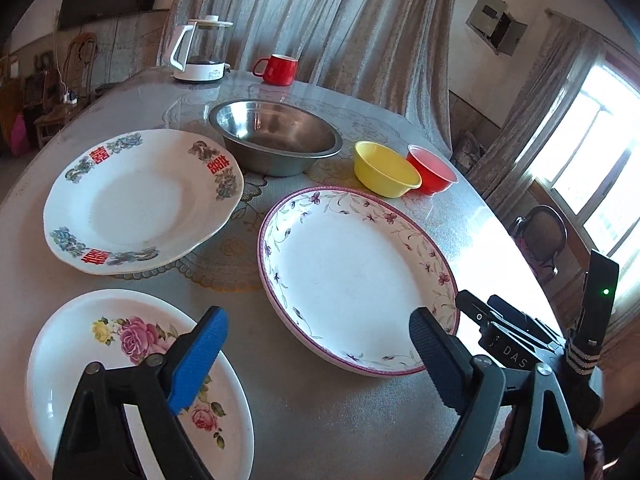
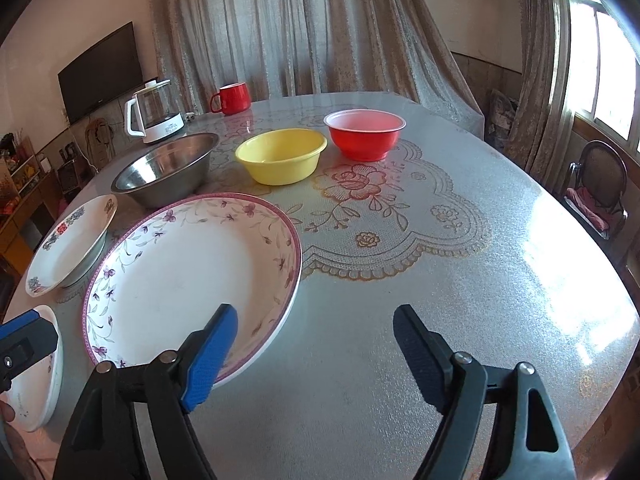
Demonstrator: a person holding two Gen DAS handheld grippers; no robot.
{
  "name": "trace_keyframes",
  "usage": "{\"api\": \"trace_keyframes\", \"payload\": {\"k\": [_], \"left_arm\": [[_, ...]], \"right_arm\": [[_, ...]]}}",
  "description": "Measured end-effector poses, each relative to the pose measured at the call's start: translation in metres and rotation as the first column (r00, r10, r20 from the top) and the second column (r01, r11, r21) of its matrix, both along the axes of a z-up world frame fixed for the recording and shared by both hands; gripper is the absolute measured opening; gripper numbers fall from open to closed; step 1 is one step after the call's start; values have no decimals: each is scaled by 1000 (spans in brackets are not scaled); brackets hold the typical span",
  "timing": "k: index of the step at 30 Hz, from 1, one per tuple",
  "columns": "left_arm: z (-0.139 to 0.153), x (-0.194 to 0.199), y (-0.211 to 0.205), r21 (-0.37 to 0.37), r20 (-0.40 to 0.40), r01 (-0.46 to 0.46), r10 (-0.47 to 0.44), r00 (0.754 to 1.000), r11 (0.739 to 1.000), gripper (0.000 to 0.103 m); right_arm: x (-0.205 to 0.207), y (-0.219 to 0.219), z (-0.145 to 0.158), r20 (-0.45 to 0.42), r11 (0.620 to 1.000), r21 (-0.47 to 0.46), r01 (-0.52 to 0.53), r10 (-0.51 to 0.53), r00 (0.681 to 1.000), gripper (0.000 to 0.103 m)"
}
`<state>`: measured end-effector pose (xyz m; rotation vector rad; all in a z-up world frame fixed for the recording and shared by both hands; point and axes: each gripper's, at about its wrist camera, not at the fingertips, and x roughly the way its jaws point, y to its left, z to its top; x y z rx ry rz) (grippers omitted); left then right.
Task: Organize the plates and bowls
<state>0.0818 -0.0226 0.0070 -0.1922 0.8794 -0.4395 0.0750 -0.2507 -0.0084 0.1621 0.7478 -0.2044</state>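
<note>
Three plates lie on the round table: a purple-rimmed floral plate (image 1: 356,276) (image 2: 188,276), a plate with red characters (image 1: 140,200) (image 2: 72,248), and a rose plate (image 1: 132,376) (image 2: 36,384) nearest me. Behind them stand a steel bowl (image 1: 276,136) (image 2: 168,168), a yellow bowl (image 1: 384,168) (image 2: 280,156) and a red bowl (image 1: 432,168) (image 2: 364,136). My left gripper (image 1: 320,356) is open and empty, its left finger over the rose plate. My right gripper (image 2: 316,356) is open and empty above the table, beside the purple-rimmed plate's near edge.
A glass kettle (image 1: 200,52) (image 2: 156,112) and a red mug (image 1: 278,69) (image 2: 231,98) stand at the table's far side before a curtain. A chair (image 2: 600,188) stands to the right by the window. The table edge (image 2: 616,364) curves close on the right.
</note>
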Motion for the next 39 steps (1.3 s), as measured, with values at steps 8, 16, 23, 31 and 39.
{"api": "trace_keyframes", "payload": {"k": [8,16,23,31,39], "left_arm": [[-5,29,-2,-40,-84,42,-46,995,998,47],[-17,52,-16,11,-164,87,-84,983,996,28],[-26,63,-24,18,-194,104,-99,976,994,24],[-25,74,-20,-83,-239,123,-139,961,989,9],[-29,78,-29,-200,-270,157,-209,940,967,2]], "right_arm": [[29,-9,-8,-50,999,36,-12,14,999,44],[47,-15,-19,-101,997,74,-31,38,994,42],[57,-11,-22,-109,989,112,-100,113,988,27],[62,-8,-22,-112,983,90,-159,168,979,27],[66,-6,-22,-121,971,85,-224,234,965,30]]}}
